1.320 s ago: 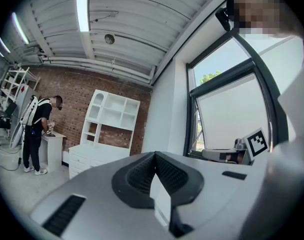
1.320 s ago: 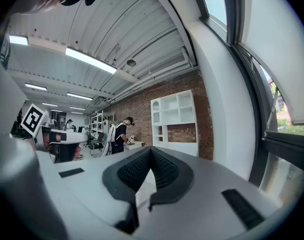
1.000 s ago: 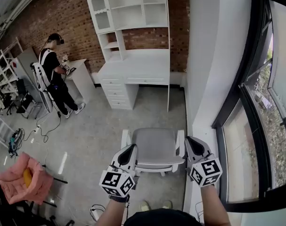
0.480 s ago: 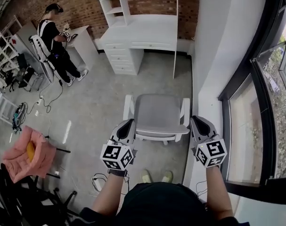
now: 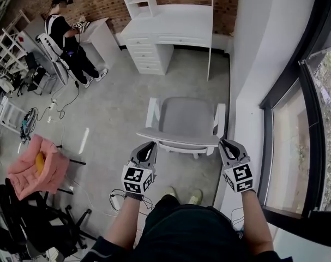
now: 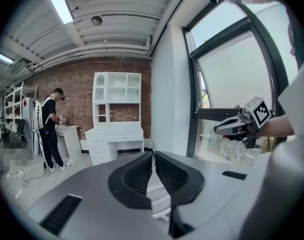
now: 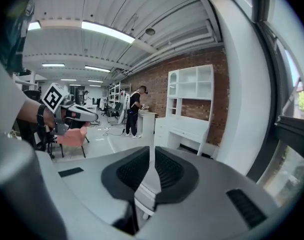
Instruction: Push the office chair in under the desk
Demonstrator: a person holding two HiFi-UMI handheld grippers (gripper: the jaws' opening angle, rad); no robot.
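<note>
Chair: the office chair (image 5: 186, 118), grey seat and back on a white frame with white armrests, stands on the bare floor (image 5: 116, 108) with its back toward the person and its seat facing the worktop.
Place: it is between the person and the white worktop (image 5: 170, 29), well apart from it and near the white wall on the right; nothing lies in the lane between them.
Handling: probably light for its size and free to roll, though its base is hidden under the seat. The frame looks stiff and the back panel likely gives a little. A push off-centre may swivel it instead of driving it straight.
Hold: the top rail of the backrest (image 5: 176, 138) near both ends looks best, pressed evenly from both sides.
Tongs: the left tongs (image 5: 149, 145) and the right tongs (image 5: 226, 143) are both clenched with nothing between the pads. Each hangs just behind one end of the backrest; contact cannot be told.
Surroundings: another person (image 5: 67, 37) works at a separate table far left, clear of the route.
</note>
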